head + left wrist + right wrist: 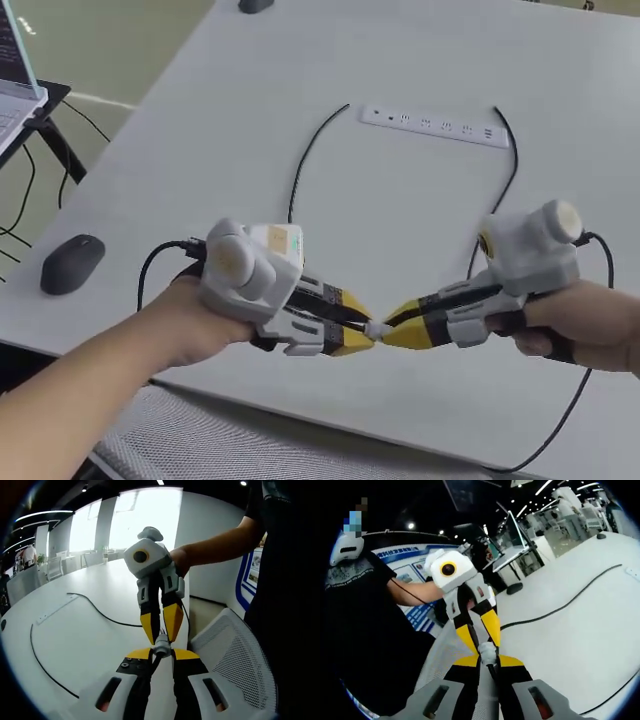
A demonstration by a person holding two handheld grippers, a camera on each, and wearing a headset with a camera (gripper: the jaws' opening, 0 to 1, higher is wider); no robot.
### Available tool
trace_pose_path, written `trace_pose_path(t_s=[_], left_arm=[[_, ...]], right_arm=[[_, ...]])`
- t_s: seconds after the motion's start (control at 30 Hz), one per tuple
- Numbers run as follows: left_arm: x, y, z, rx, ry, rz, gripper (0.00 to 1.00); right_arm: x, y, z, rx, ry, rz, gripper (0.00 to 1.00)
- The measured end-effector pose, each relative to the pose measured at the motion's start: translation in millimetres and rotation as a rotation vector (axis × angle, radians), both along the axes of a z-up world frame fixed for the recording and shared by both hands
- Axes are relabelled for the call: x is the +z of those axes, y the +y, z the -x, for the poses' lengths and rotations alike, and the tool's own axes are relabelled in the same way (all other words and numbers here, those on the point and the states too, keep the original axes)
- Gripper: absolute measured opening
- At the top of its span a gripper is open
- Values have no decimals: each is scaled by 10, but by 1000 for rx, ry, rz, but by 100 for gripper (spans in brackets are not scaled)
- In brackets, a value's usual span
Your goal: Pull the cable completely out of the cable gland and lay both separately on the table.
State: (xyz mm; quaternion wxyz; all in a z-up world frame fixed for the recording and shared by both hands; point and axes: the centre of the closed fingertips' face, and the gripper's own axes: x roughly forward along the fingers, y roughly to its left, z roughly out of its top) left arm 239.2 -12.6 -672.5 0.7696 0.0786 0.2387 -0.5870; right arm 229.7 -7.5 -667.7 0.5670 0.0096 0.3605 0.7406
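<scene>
Holding two grippers nose to nose above the near edge of the white table [250,100], one in each hand.

- Left gripper [366,329]: in the left hand [185,320], pointing right. Its yellow-tipped jaws are pressed in on the small pale cable gland [378,327], which sits right at their tips.
- Right gripper [389,336]: in the right hand [580,325], pointing left. In the right gripper view its jaws pinch a dark cable [492,671] just behind the gland, with the gland poking out beyond the tips.
- Gland and cable are in the air, between the two sets of tips, not on the table. The cable is in the gland; how far in, cannot tell.
- In the left gripper view a thin dark line runs back from the gland between the left jaws. Cannot tell whether this is more of the cable.

Table: a white power strip [435,125] lies at the far side, well apart from the grippers. A black cord [300,170] curves from near the strip's left end towards the left gripper, and a second black cord [508,180] runs from its right end towards the right gripper. A dark mouse [72,262] lies at the left edge.

Off the table: a laptop [15,70] on a stand at far left, and a mesh chair [200,430] below the near edge.
</scene>
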Motion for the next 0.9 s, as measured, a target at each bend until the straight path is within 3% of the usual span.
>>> trace_pose_path(t_s=[0.13,0.27,0.33,0.4,0.53,0.6,0.63,0.73,0.9], left_arm=[[-4,24,-6,5,13,2,15],[3,56,-14,15,32,12,15],[11,63,-10,14,31,16,15],[24,72,-4,18,38,22,15],[36,63,22,18,52,39,15],[20,55,43,19,78,42,15],[14,53,47,17,73,40,15],[-10,57,58,22,85,43,15],[-31,77,49,37,97,58,15]], right_arm=[[-2,29,16,55,-225,-3,8],[-11,52,-2,71,-414,12,7],[-6,61,-5,53,-468,18,7],[-23,57,-19,54,-568,17,7],[-45,48,13,51,-697,50,7],[-66,43,40,45,-722,79,7],[-79,49,30,52,-770,89,7],[-112,58,44,59,-826,104,7],[-118,73,37,42,-859,121,8]])
